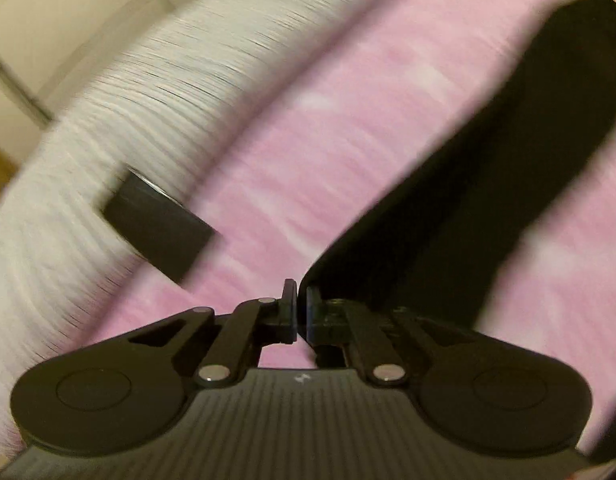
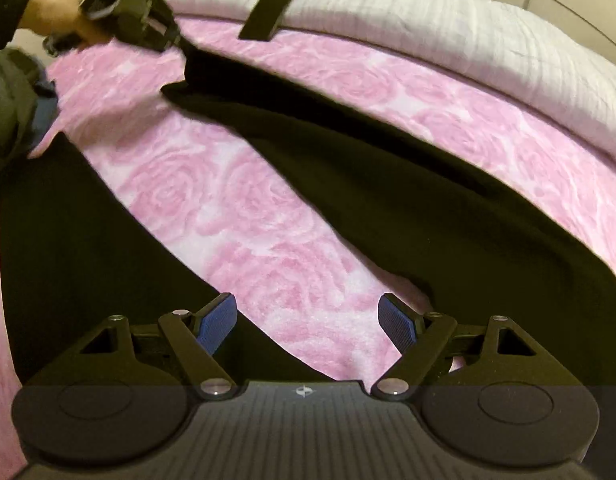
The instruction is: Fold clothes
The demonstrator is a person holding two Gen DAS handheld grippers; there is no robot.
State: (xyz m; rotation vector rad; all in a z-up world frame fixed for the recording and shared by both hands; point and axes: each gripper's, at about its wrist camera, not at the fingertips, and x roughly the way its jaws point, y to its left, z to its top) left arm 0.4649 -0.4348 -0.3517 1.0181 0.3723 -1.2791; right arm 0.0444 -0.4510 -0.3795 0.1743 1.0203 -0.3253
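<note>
Left claw [image 1: 298,312] is pinched almost shut, and the edge of the black clothes [image 1: 447,216] sits right in the thin gap, so it is grasping the cloth at its corner. From there the black clothes stretch away up and to the right over the pink rose blanket [image 1: 308,152]. Right claw [image 2: 308,322] is spread wide with its blue pads [image 2: 395,326] well apart, and it holds nothing; only pink blanket shows between the pads. In the right wrist view the black clothes [image 2: 347,160] lie flat on the bed in two long dark arms that spread apart like a V, with pink blanket [image 2: 248,220] in the space between them. One dark arm runs under the left side of this claw, the other passes just past its right pad. Far up in the left corner a hand [image 2: 52,12] holds the left claw [image 2: 174,44] at the far tip of the cloth. Beyond the blanket lies a white ribbed cover [image 2: 427,16], and a small flat black thing [image 2: 268,14] rests on its edge, near the cloth but not touching it.
</note>
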